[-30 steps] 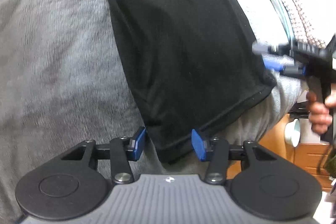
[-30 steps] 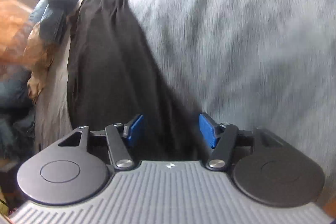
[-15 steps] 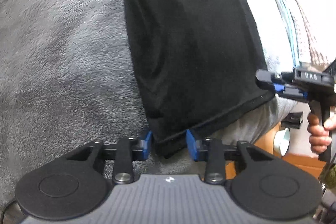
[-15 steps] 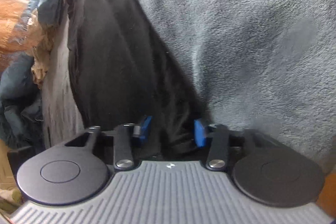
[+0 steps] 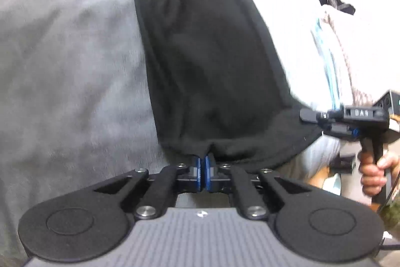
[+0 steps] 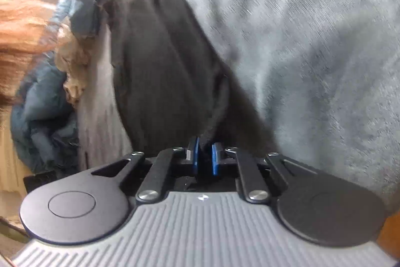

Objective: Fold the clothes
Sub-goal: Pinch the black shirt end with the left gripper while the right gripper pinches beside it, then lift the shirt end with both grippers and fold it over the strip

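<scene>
Both claws have just been closing, now clamped on the black garment (image 5: 207,61): left gripper (image 5: 203,167) pinches the hem, right gripper (image 6: 204,154) the other corner. Garment's on the grey blanket (image 5: 70,71). Imo lift both corners evenly, keep the edge taut b4 folding over.

The left hand-held gripper (image 5: 203,162) pointed steeply down, its jaws having just closed, blue pads pinching black cloth (image 5: 212,66). The right hand-held gripper (image 6: 205,154) likewise had just closed on a bunched fold, gripped by a hand (image 5: 375,174) at its handle.
</scene>
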`<state>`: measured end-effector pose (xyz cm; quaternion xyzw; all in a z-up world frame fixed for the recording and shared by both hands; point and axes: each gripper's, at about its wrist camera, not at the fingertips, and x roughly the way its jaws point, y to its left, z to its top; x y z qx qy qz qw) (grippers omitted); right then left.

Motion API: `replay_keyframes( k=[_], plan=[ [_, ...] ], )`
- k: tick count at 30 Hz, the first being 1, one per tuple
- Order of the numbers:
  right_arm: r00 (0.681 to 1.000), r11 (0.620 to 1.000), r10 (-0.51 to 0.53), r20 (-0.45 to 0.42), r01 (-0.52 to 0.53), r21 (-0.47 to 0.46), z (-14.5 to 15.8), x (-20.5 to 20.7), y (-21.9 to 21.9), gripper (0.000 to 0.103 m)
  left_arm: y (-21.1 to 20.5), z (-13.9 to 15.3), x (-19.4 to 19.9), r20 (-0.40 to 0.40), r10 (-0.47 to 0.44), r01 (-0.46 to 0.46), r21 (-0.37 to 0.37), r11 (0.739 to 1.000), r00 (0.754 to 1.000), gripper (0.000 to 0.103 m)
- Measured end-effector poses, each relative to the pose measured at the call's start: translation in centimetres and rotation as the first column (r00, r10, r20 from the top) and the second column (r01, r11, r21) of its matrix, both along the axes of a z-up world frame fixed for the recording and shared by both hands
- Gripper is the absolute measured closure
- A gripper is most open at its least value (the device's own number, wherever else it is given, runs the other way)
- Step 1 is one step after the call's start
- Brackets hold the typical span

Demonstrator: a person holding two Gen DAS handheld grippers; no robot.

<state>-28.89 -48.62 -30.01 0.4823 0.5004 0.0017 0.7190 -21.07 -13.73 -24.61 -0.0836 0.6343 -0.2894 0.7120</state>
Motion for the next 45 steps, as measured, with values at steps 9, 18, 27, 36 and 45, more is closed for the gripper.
replay_keyframes(
  k=[9, 18, 27, 36, 45],
  plan=[
    [0.983, 0.993, -0.112, 0.142, 0.104, 0.064, 0.8, 4.0, -2.6, 0.094, -1.4, 1.5, 5.9, 0.161, 0.162, -0.158, -0.039, 0.987, 0.974, 0.099],
    [0.939, 0.986, -0.166, 0.303, 0.146, 0.086, 0.8, 13.2, -5.7, 0.096, -3.6, 1.2, 15.0, 0.265, 0.341, -0.331, -0.082, 0.94, 0.902, 0.099],
    [0.901, 0.979, -0.2, 0.385, 0.171, 0.11, 0.9, 21.9, -8.0, 0.097, -3.8, 1.0, 22.0, 0.298, 0.466, -0.446, -0.135, 0.885, 0.833, 0.099],
    [0.91, 0.981, -0.178, 0.374, 0.134, 0.142, 0.6, 28.0, -9.5, 0.096, -4.0, -0.6, 26.2, 0.267, 0.53, -0.504, -0.164, 0.848, 0.805, 0.099],
    [0.965, 0.931, -0.261, -0.016, 0.256, 0.26, -1.0, 22.2, -8.8, 0.066, -2.8, -2.0, 26.2, 0.224, 0.506, -0.489, -0.129, 0.862, 0.833, 0.099]
  ],
)
